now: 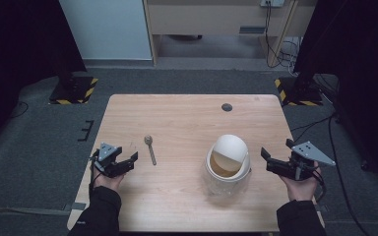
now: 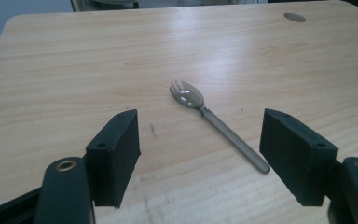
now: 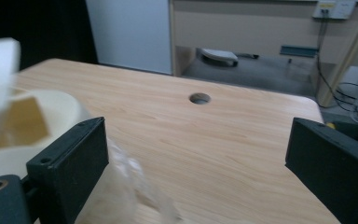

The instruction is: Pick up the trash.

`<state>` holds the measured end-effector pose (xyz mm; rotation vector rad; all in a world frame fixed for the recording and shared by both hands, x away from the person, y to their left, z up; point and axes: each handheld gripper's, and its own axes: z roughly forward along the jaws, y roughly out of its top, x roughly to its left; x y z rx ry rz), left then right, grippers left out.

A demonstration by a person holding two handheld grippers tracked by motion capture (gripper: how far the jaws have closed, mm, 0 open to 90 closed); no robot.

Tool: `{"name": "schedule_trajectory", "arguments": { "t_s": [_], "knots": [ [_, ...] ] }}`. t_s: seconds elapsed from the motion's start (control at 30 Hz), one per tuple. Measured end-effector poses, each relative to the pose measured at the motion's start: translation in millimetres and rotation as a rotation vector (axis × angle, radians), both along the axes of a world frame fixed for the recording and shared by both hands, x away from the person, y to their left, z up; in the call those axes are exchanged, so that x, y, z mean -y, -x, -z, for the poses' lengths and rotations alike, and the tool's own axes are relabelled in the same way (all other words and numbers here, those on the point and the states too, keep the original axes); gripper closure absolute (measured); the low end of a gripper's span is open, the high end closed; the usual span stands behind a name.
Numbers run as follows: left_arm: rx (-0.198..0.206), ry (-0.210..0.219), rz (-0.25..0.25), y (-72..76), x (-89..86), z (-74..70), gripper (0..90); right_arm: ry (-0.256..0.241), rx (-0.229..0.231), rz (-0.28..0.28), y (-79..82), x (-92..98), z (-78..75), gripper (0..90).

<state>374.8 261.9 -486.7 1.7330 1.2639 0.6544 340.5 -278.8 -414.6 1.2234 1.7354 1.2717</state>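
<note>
A grey-brown spork [image 1: 150,149] lies flat on the wooden table [image 1: 177,118], its head pointing away from the person. In the left gripper view the spork [image 2: 216,125] lies between and beyond the two black jaws, untouched. My left gripper [image 1: 128,160] stands open just left of it. A cream swing-lid bin [image 1: 228,162] with a clear bag lining stands right of centre, its domed lid tilted. The bin [image 3: 23,130] shows at the left edge of the right gripper view. My right gripper [image 1: 268,158] is open, right of the bin, holding nothing.
A round cable hole [image 1: 227,107] sits near the table's far edge, also seen as the hole [image 3: 199,98] ahead of the right gripper. Grey carpet surrounds the table. Two stand bases with yellow-black stripes [image 1: 74,89] sit on the floor behind.
</note>
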Motion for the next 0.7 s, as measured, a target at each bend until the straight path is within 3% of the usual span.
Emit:
{"name": "schedule_trajectory", "arguments": {
  "t_s": [0.2,0.37,0.53,0.7],
  "knots": [
    [-0.047,-0.057,0.014,-23.8,22.0,13.1,32.2,0.017,-0.036,0.044,-6.0,14.0,13.3,7.8],
    [-0.105,-0.062,0.016,-43.6,46.3,32.1,35.4,0.025,-0.066,0.055,-10.8,20.4,22.6,9.4],
    [-0.135,-0.059,-0.007,-51.7,57.4,43.2,39.0,0.043,-0.095,0.043,-12.9,20.0,28.1,10.2],
    [-0.179,-0.099,-0.045,-57.5,61.6,47.8,45.2,0.048,-0.098,0.032,-14.1,18.5,28.7,10.4]
  ]
}}
